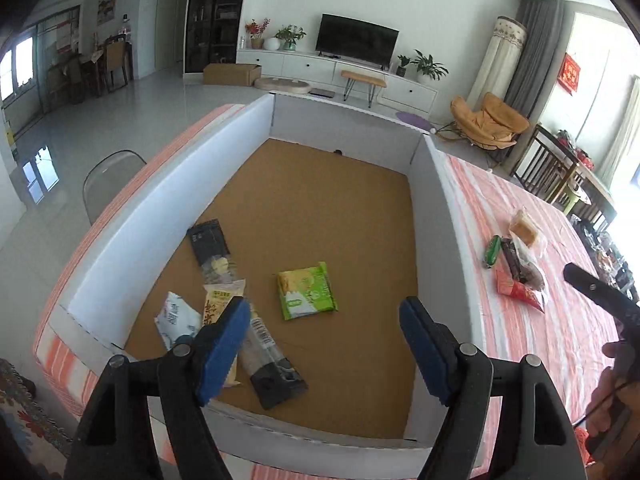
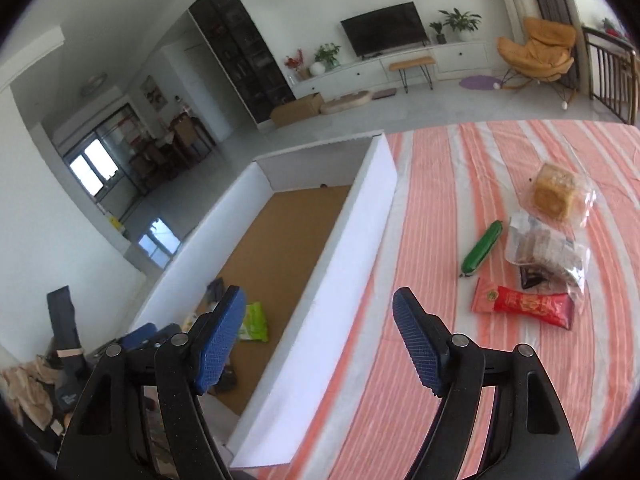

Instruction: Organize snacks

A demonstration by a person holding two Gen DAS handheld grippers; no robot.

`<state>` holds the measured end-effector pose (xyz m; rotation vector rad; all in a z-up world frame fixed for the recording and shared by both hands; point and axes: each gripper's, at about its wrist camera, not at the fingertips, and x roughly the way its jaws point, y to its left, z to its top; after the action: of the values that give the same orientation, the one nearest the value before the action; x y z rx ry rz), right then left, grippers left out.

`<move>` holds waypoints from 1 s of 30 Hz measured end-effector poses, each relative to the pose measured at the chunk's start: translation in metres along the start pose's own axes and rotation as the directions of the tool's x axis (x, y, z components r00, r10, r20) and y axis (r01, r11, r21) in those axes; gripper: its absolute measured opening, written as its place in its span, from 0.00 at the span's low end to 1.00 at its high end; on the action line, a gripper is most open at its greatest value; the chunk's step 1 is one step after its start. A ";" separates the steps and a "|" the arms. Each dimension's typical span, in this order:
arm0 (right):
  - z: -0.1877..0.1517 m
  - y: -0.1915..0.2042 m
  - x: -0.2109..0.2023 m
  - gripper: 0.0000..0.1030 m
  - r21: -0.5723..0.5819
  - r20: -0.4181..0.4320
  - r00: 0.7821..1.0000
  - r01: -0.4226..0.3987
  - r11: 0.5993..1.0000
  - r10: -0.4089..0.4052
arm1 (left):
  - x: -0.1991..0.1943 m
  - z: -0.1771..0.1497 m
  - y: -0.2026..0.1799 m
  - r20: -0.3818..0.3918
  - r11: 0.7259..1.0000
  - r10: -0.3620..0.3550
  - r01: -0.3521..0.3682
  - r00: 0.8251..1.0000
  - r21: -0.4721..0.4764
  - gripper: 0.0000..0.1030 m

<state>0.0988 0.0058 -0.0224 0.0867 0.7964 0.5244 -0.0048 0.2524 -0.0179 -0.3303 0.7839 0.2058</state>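
A white-walled box [image 1: 442, 240] with a brown floor sits on the striped table. Inside lie a green packet [image 1: 307, 291], a black packet [image 1: 209, 240], a white packet [image 1: 176, 318] and a long dark packet [image 1: 272, 364]. My left gripper [image 1: 324, 344] is open and empty above the box's near end. On the cloth right of the box lie a green stick snack [image 2: 482, 249], a red packet [image 2: 524, 305], a clear bag of dark snacks [image 2: 548, 250] and a wrapped cake [image 2: 554, 192]. My right gripper [image 2: 320, 340] is open and empty over the box's right wall [image 2: 352, 240].
The orange-striped tablecloth [image 2: 440, 184] covers the table. A clear chair [image 1: 108, 178] stands at the table's left. Wooden chairs [image 1: 548, 168] stand at the far right. My right gripper also shows in the left wrist view [image 1: 596, 292].
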 end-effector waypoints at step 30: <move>-0.090 -0.188 0.002 0.84 0.238 -0.148 0.817 0.576 0.782 -0.557 | 0.167 -0.059 -0.211 -0.142 0.941 0.000 0.048 0.990 0.335 0.95</move>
<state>0.1148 -0.1672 -0.1368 0.0774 0.9115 -0.1657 0.1362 0.0444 -0.1316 -0.0283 0.9376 0.0221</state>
